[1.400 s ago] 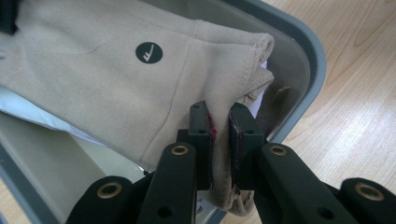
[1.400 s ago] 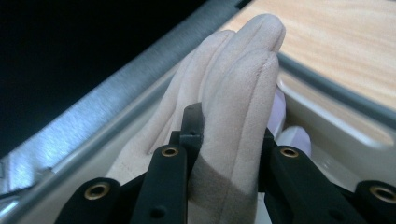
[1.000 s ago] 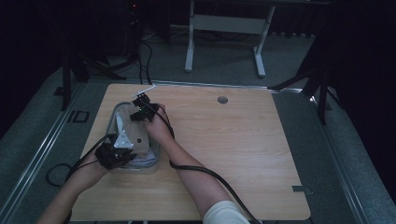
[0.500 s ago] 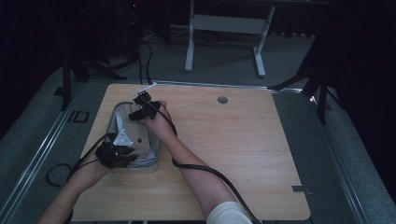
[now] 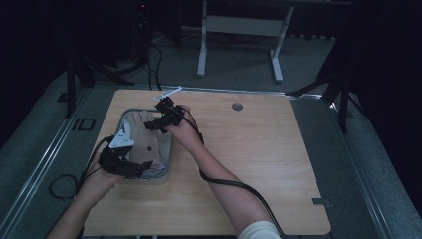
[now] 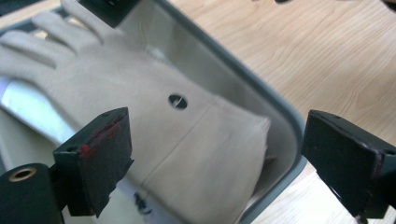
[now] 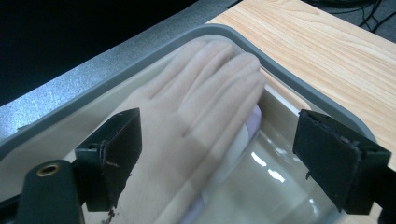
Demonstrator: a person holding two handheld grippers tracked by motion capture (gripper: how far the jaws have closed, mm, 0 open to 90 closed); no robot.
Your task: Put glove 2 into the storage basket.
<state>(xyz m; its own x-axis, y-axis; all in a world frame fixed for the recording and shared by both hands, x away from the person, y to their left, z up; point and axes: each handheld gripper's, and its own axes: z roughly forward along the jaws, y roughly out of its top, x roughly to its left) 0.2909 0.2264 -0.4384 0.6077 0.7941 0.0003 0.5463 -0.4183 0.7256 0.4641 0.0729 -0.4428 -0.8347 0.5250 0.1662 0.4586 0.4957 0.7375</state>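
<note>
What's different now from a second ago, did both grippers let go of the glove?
Yes. Both the left gripper and the right gripper have just been opening, and their pads now stand clear of the beige glove. The right gripper has lifted slightly off the fingers end. The glove stays flat in the grey tray, and the tray has not shifted.

A cream glove [image 6: 154,126] lies in a grey-rimmed tray [image 6: 285,116] on a light woodgrain table [image 5: 278,164].

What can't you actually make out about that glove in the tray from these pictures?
- Glove: cuff end cut off by the bottom edge of the left gripper view.
- Glove's fingers: blurred in the right gripper view.
- What lies under the glove in the tray: hidden by the glove.
- Dark mark near the cuff: blurred, unreadable.
</note>
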